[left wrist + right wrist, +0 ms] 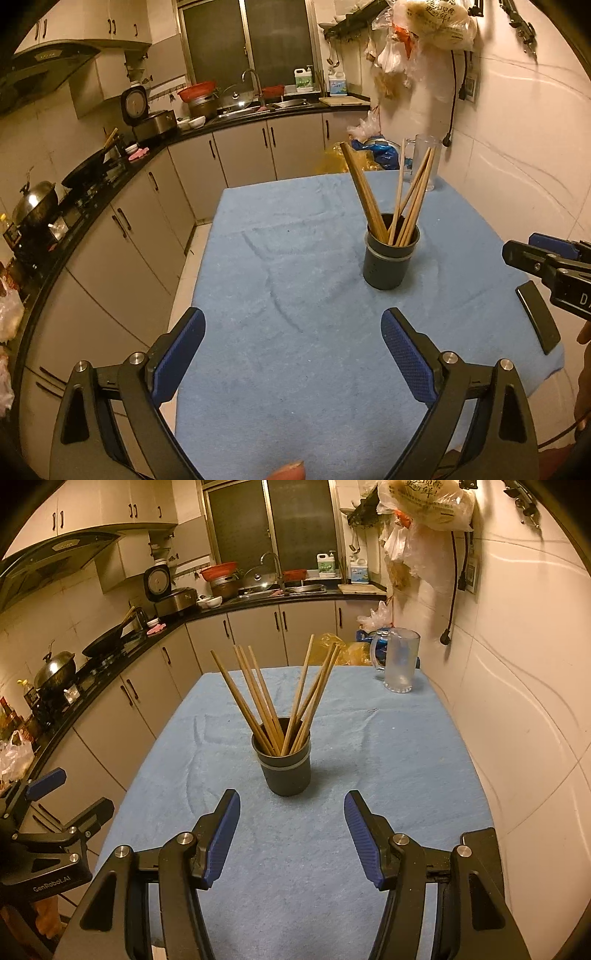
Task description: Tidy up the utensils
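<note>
A dark round holder stands on the blue cloth and holds several wooden chopsticks fanned upward. In the right wrist view the holder sits just ahead of my right gripper, with the chopsticks leaning left and right. My right gripper is open and empty. My left gripper is open and empty, nearer than the holder and to its left. The right gripper shows at the right edge of the left wrist view. The left gripper shows at the left edge of the right wrist view.
A clear glass mug stands at the table's far right corner, by the tiled wall. A black flat object lies at the cloth's right edge. Kitchen counters with pots run along the left and back. Plastic bags hang above.
</note>
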Motion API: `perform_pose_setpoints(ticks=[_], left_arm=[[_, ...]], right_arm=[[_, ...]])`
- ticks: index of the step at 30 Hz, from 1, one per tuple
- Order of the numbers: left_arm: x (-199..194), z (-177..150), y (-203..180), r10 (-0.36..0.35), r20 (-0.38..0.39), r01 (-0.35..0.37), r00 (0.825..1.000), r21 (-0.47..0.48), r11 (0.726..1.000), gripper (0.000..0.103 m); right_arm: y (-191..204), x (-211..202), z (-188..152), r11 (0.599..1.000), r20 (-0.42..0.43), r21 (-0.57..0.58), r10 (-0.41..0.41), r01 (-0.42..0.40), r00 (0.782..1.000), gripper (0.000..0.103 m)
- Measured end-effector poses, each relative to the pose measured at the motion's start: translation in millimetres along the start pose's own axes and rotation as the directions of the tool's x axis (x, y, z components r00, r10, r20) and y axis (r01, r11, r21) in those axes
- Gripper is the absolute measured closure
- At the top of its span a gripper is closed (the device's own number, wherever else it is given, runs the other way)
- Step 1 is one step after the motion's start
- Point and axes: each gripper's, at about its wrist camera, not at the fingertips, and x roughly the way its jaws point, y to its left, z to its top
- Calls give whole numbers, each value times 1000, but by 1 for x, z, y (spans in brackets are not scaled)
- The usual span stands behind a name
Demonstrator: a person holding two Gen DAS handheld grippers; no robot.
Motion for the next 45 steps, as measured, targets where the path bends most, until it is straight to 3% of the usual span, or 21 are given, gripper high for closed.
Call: perform_pose_setpoints(ticks=[14,22,45], left_arm=[[3,-7,-5,55,-24,-54,998,44,998,8],[-2,-8,-9,105,12,-105,994,89,990,8],[4,-15,5,86,-25,-85,996,53,995,8]], right_arm=[[3,0,-4,1000,-7,0,-10,10,1000,40],[6,1,-6,1000,-11,-5,-11,11,1000,40],[20,9,-8,1000,-29,-21,-16,15,999,39]])
